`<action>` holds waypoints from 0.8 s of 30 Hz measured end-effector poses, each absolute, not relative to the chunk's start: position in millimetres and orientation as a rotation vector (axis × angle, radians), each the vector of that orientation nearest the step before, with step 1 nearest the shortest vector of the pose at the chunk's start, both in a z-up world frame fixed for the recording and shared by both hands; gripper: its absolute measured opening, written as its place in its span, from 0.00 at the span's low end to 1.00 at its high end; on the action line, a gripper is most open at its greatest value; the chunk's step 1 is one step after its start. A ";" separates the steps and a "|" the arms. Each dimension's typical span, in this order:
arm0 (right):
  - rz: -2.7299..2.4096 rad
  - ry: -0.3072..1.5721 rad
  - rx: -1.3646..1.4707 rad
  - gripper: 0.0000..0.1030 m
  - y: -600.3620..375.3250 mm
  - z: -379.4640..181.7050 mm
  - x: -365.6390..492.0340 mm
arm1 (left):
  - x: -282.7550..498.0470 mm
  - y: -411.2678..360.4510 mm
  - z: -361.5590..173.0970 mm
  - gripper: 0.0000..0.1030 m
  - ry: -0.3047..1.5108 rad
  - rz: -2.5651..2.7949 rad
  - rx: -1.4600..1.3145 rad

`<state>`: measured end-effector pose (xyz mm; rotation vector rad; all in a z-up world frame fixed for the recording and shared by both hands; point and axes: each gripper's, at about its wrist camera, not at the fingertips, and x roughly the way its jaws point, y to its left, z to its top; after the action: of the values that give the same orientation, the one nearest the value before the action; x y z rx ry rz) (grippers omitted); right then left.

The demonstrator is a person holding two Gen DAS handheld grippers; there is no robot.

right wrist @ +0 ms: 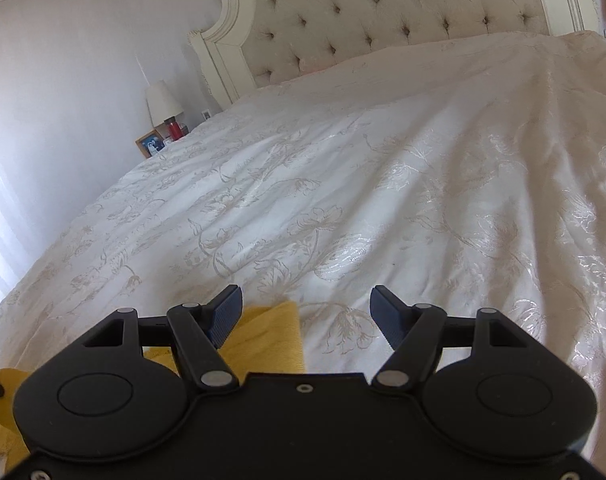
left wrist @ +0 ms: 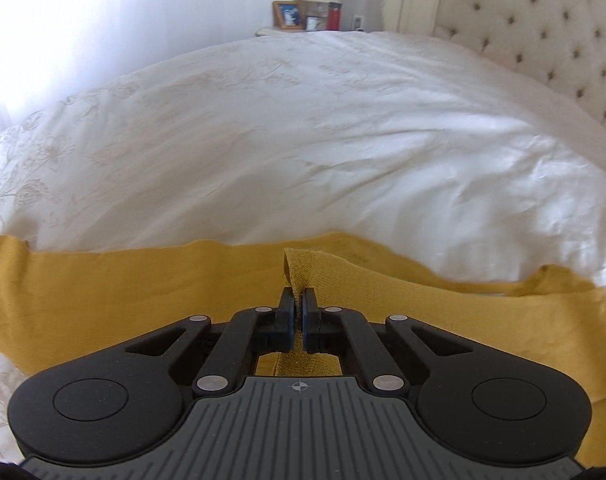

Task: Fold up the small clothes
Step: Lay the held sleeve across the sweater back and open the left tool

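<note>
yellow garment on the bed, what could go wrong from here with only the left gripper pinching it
1. The left gripper is shut on a thin raised ridge of the yellow garment; a shallow pinch like that could slip out when lifted.
2. The right gripper is open with only a corner of the cloth between its fingers, so a one-sided pull may bunch the garment rather than fold it flat.
3. The white bedspread is soft and wrinkled, so it could drag along.

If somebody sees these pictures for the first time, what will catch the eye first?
The mustard-yellow garment stands out, spread along the near edge of the white flowered bedspread. The left gripper is shut on a raised fold of it, while the right gripper hangs open over its corner. Behind stands a tufted headboard.
</note>
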<state>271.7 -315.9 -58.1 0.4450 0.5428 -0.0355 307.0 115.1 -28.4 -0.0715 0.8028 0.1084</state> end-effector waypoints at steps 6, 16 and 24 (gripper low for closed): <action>-0.047 0.671 0.402 0.71 -309.3 -72.5 282.1 | 316.2 123.6 -54.0 0.06 0.891 0.110 -0.084; -0.019 0.842 0.202 0.77 -276.9 -98.4 295.5 | 301.8 124.5 -79.8 0.44 0.841 0.025 -0.062; -0.032 0.829 0.178 0.81 -274.9 -97.4 294.8 | 290.0 123.5 -82.0 0.77 0.810 -0.085 -0.026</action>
<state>294.8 -274.9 -97.4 0.1779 0.8291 -0.0322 290.0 123.5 -82.0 -0.0264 0.8102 -0.0852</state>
